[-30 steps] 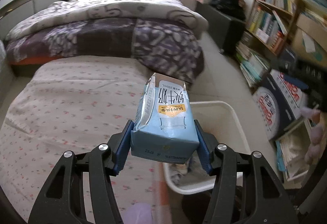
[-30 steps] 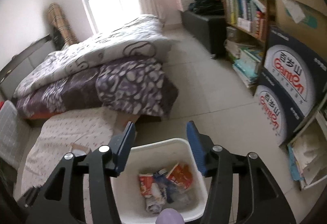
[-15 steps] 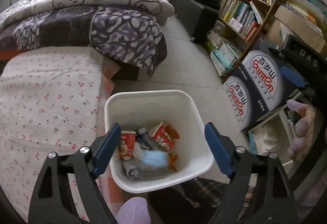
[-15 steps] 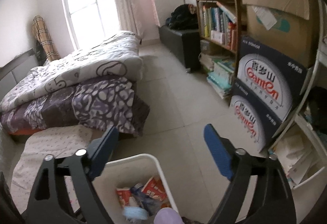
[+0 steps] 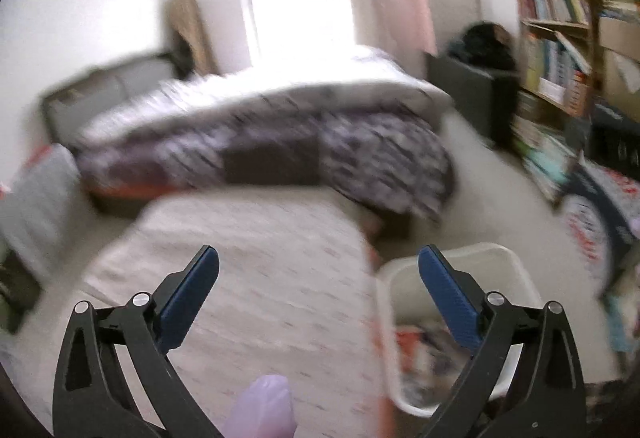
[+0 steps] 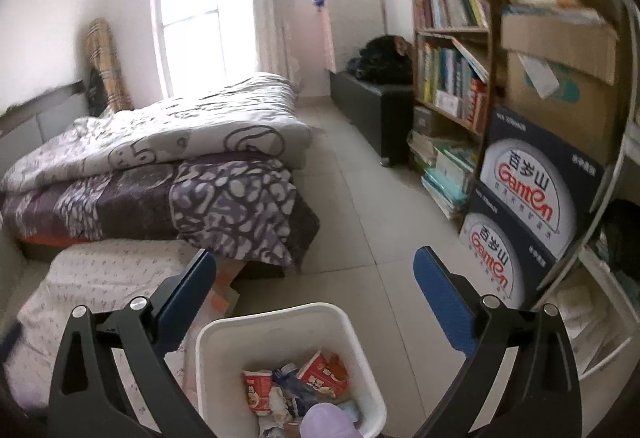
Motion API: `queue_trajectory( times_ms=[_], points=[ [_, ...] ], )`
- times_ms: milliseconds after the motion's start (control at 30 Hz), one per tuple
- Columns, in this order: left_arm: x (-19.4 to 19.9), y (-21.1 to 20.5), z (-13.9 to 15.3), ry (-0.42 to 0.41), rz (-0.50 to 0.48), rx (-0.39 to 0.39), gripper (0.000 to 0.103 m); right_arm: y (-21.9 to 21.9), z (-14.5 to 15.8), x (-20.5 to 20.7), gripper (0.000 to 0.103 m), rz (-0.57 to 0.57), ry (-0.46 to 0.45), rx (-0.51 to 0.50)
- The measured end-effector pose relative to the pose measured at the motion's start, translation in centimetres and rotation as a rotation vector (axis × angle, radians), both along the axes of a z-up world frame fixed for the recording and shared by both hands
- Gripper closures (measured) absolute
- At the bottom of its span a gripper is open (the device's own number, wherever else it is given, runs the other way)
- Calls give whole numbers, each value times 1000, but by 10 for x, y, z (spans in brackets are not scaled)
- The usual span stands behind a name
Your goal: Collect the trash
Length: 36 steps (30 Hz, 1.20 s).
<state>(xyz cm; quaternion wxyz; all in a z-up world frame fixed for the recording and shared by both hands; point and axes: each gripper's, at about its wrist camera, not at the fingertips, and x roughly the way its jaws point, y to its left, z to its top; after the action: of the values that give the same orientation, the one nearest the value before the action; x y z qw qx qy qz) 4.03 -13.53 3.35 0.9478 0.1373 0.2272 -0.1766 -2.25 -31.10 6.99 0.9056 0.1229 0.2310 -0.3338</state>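
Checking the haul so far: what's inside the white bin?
The white bin holds red snack cups, crumpled wrappers and blue packaging. Lower layers are covered; a purple glove fingertip hides the near corner.

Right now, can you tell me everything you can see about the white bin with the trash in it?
The white bin looks like smooth plastic, squarish with rounded corners and a thick rolled rim. It stands upright and open on the pale tiled floor, close beside the flowery sheet. Inside lies a heap of crumpled trash: red and white wrappers, a red cup and something blue. The right gripper hangs open above it. In the left view the bin is blurred.
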Motion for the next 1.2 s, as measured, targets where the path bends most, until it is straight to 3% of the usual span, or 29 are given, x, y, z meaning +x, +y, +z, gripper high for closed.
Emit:
queue_trajectory(
  times_ms=[100, 367, 800, 1200],
  points=[
    [5, 19, 7, -50, 45, -10, 7, 26, -1, 10, 7, 46, 10, -53],
    [29, 67, 6, 18, 157, -40, 7, 90, -16, 39, 7, 153, 55, -125],
    [63, 126, 4, 99, 275, -106, 7, 130, -26, 68, 7, 224, 63, -136],
    [68, 136, 5, 112, 293, -111, 7, 149, -30, 74, 7, 262, 59, -160]
  ],
)
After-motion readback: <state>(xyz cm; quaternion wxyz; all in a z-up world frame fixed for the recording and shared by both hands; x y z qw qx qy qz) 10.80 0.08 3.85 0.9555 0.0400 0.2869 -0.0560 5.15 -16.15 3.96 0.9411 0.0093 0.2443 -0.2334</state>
